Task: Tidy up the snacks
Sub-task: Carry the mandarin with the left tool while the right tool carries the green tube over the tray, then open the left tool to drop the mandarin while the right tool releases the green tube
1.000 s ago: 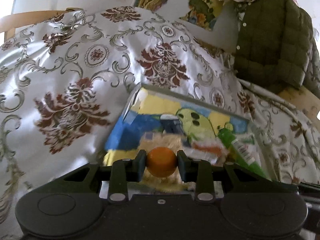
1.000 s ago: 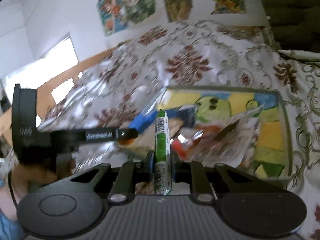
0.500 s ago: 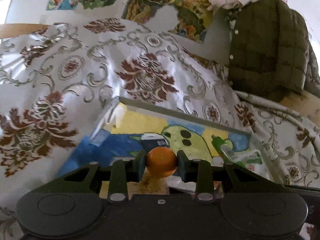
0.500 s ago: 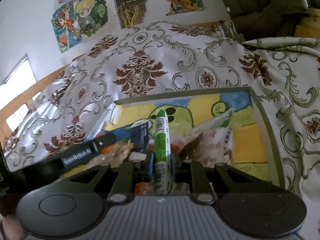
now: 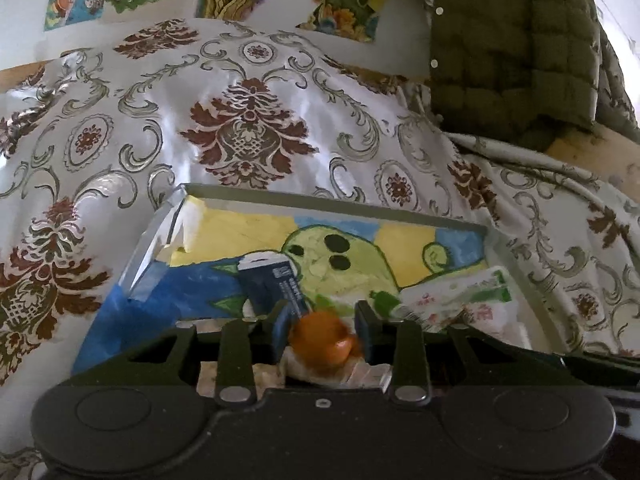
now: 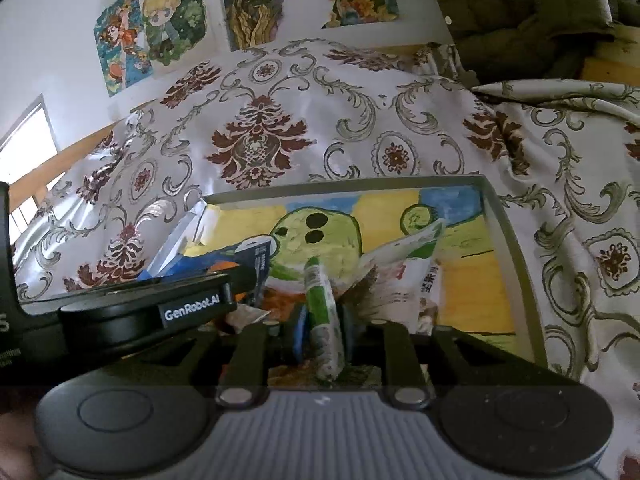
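Observation:
A shallow grey box (image 5: pixel 328 197) with a painted yellow, blue and green floor lies on the patterned cloth; it also shows in the right wrist view (image 6: pixel 516 248). My left gripper (image 5: pixel 322 330) hangs low over the box's near part, its jaws parted around an orange ball snack (image 5: pixel 320 342) that rests on crinkled wrappers. A dark blue packet (image 5: pixel 276 284) and a white packet (image 5: pixel 460 296) lie in the box. My right gripper (image 6: pixel 322 330) has its jaws slightly apart around a green-and-white tube snack (image 6: pixel 320 308) that leans left, low in the box.
The white cloth with brown and silver ornaments (image 5: pixel 240 128) covers the surface all around the box. An olive quilted jacket (image 5: pixel 512 48) hangs at the back right. Posters (image 6: pixel 160 20) are on the wall behind. The left gripper's body (image 6: pixel 140 312) crosses the right wrist view.
Both grippers have moved down and forward into the box. The left jaws have opened off the orange ball. The right jaws have loosened and the green tube has tilted.

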Available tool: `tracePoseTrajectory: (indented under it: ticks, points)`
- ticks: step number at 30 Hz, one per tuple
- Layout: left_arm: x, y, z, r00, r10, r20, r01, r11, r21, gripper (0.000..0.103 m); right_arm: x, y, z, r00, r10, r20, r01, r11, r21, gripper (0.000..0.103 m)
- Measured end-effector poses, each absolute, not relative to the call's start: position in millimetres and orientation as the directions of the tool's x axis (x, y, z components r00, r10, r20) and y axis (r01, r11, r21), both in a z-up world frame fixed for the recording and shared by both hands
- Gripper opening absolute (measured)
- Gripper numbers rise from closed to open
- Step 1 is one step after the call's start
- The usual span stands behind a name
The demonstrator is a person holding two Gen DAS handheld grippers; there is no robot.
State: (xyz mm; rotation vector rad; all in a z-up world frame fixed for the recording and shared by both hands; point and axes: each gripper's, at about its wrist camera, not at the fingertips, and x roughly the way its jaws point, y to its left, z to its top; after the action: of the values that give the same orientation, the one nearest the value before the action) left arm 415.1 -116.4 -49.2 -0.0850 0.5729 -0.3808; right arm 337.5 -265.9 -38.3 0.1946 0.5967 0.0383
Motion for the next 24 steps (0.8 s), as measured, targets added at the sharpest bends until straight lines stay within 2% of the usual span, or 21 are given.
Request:
tracePoseTrajectory:
  ticks: [2,7,14,20,24]
  points:
    - [415,-116,-44,0.772,-0.376,-0.512,0.320,0.927,-0.197,0.051,336,-268,-35,0.830,0.089,-0.550,0.019,0.982,0.188,0.026]
    - [412,-112,-30,0.783,-0.359,-0.508,0.291,0.933,-0.210,0.063,328,-275,-28,0.843,0.063,-0.535,0.037,0.984,0.173,0.033]
    - [388,-106,-2,0.830,-0.306,-0.466,0.266,0.952,-0.151,0.089,310,-288,-10,0.867,0.050,-0.496,0.064,0.976,0.210,0.050]
    - [359,-91,27,0.870,-0.263,-0.417,0.233,0.965,-0.124,0.100,284,-287,19,0.905,0.028,-0.424,0.057,0.981,0.188,0.065]
    - [333,-78,43,0.890,-0.251,-0.381,0.224,0.968,-0.115,0.102,267,-286,37,0.922,0.021,-0.387,0.051,0.983,0.175,0.076]
